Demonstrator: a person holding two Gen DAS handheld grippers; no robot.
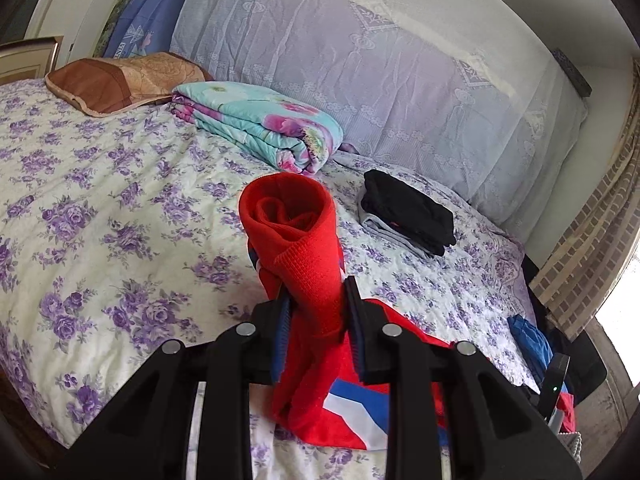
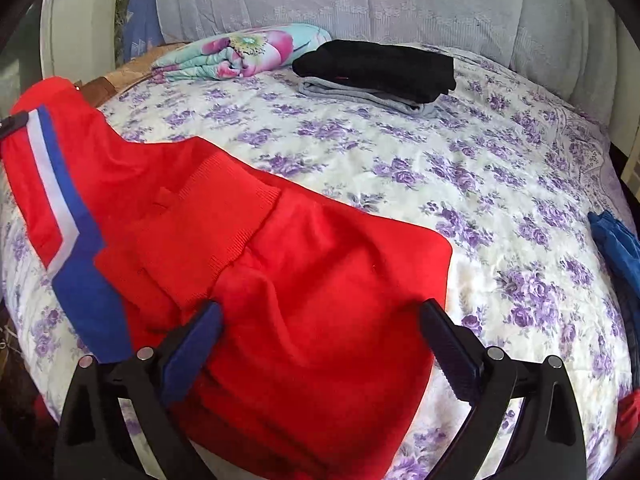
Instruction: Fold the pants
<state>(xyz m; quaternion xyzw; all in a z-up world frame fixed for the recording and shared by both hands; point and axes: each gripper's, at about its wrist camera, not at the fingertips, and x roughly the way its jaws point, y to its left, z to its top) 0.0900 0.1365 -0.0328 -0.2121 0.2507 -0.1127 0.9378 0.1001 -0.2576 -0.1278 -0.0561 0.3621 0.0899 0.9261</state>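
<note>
Red pants [image 2: 320, 260] with a blue-and-white side stripe [image 2: 60, 208] lie across the near part of the flowered bedspread [image 2: 460, 184]. My left gripper [image 1: 318, 292] is shut on a ribbed red cuff end [image 1: 292, 216]. The cuff stands up rolled above the pads, and the rest of the pants [image 1: 340, 400] hangs below. In the right wrist view the far left end of the pants is lifted off the bed. My right gripper [image 2: 322, 308] is open, its jaws spread wide just over the folded red cloth, which the pads do not press.
A stack of folded black and grey clothes [image 2: 376, 68] sits toward the back of the bed beside a folded floral quilt [image 1: 256, 120]. A brown pillow [image 1: 120, 80] lies at the far left. A blue garment [image 2: 616, 248] hangs at the right edge. A lavender-covered backrest [image 1: 360, 60] lines the back.
</note>
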